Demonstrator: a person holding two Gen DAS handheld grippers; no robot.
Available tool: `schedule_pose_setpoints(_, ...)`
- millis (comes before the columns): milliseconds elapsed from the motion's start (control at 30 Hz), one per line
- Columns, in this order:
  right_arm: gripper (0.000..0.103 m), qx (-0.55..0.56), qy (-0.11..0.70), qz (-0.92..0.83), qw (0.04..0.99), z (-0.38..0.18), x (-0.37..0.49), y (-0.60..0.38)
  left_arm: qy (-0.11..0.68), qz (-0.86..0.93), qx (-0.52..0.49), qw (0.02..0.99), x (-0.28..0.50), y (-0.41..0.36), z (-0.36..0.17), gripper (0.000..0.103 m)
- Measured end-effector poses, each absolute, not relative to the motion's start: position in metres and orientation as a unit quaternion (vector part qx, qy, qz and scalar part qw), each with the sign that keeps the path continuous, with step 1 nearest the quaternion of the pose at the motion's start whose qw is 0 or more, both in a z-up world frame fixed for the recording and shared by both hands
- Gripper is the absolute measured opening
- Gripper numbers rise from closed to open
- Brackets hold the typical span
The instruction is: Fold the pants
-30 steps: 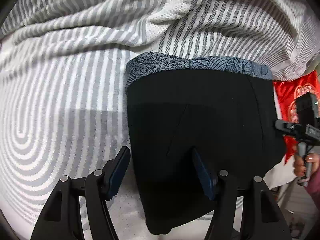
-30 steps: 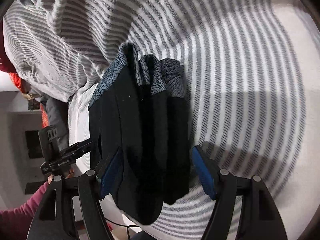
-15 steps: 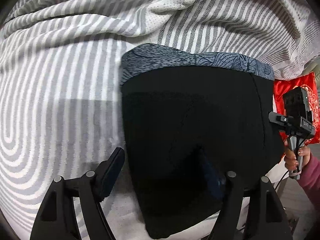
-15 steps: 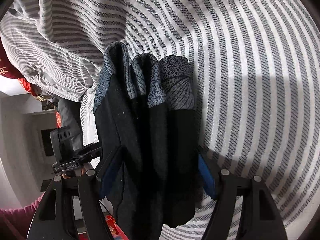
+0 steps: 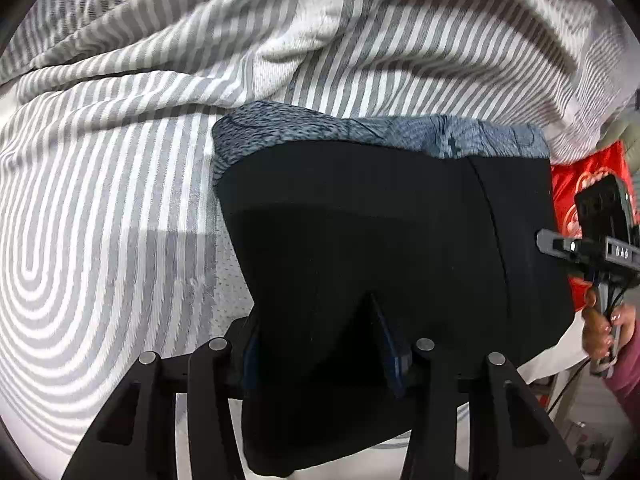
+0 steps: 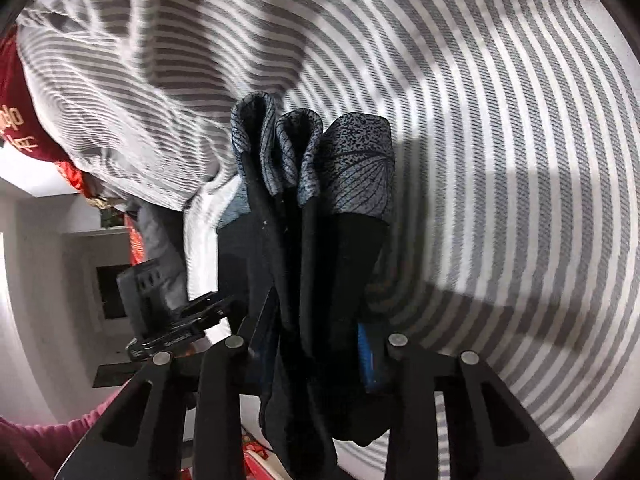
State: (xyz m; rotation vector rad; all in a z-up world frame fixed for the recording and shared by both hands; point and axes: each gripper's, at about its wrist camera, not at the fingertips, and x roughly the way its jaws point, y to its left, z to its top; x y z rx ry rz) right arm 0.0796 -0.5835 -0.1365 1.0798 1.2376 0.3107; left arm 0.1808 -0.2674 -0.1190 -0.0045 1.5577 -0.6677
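Note:
Black folded pants (image 5: 380, 220) with a patterned grey-blue waistband (image 5: 360, 132) lie on a striped bed sheet (image 5: 100, 220). My left gripper (image 5: 320, 354) straddles their near edge. Its jaws are closing, and the blue pads pinch the black cloth into a crease. In the right wrist view the pants (image 6: 320, 260) show as a stack of several layers seen from the side, waistband (image 6: 352, 168) at the far end. My right gripper (image 6: 312, 352) is closing on that stack, with both pads pressed against its sides.
A crumpled striped blanket (image 5: 360, 20) is bunched just behind the pants. A red cushion (image 5: 572, 192) sits past the bed's right edge, where a hand (image 5: 600, 328) holds the other gripper's handle. Flat sheet (image 6: 520, 160) spreads to the right.
Both grippers' jaws have narrowed from wide apart onto the pants. The cloth now bunches between the pads, and the near edge has lifted a little.

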Motion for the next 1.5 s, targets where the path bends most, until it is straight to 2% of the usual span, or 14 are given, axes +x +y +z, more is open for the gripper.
schedule_pose_setpoints(500,0.035,0.510,0.521,0.118,0.674,-0.091,-0.005,-0.610,0.674,-0.328,0.031,0.661,0.128,-0.308,-0.068,0.050)
schedule_pose_setpoints(833,0.036,0.505,0.534,0.074,0.674,-0.122,-0.064,-0.616,0.653,-0.317,0.076,0.684,0.079,-0.324,-0.075,0.050)
schedule_pose_setpoints(1033,0.048,0.481,0.548,0.038,0.683,-0.136,-0.066,-0.617,0.635,-0.291,0.112,0.707,0.071,-0.322,-0.072,0.050)
schedule_pose_setpoints(1133,0.058,0.446,0.567,0.014,0.692,-0.121,-0.064,-0.617,0.626,-0.276,0.119,0.720,0.072,-0.322,-0.062,0.050)
schedule_pose_setpoints(1167,0.065,0.437,0.570,0.004,0.696,-0.116,-0.065,-0.618,0.623,-0.272,0.118,0.723,0.074,-0.322,-0.057,0.050)
schedule_pose_setpoints(1300,0.066,0.386,0.562,-0.055,0.730,-0.079,-0.065,-0.623,0.608,-0.271,0.126,0.735,0.079,-0.326,-0.036,0.050)
schedule_pose_setpoints(1367,0.066,0.365,0.555,-0.070,0.744,-0.062,-0.061,-0.620,0.597,-0.277,0.140,0.740,0.082,-0.336,-0.028,0.061)
schedule_pose_setpoints(1400,0.066,0.358,0.552,-0.072,0.749,-0.055,-0.058,-0.619,0.592,-0.279,0.143,0.743,0.084,-0.341,-0.026,0.074)
schedule_pose_setpoints(1500,0.066,0.343,0.547,-0.068,0.760,-0.043,-0.042,-0.608,0.578,-0.287,0.145,0.750,0.089,-0.362,-0.022,0.074)
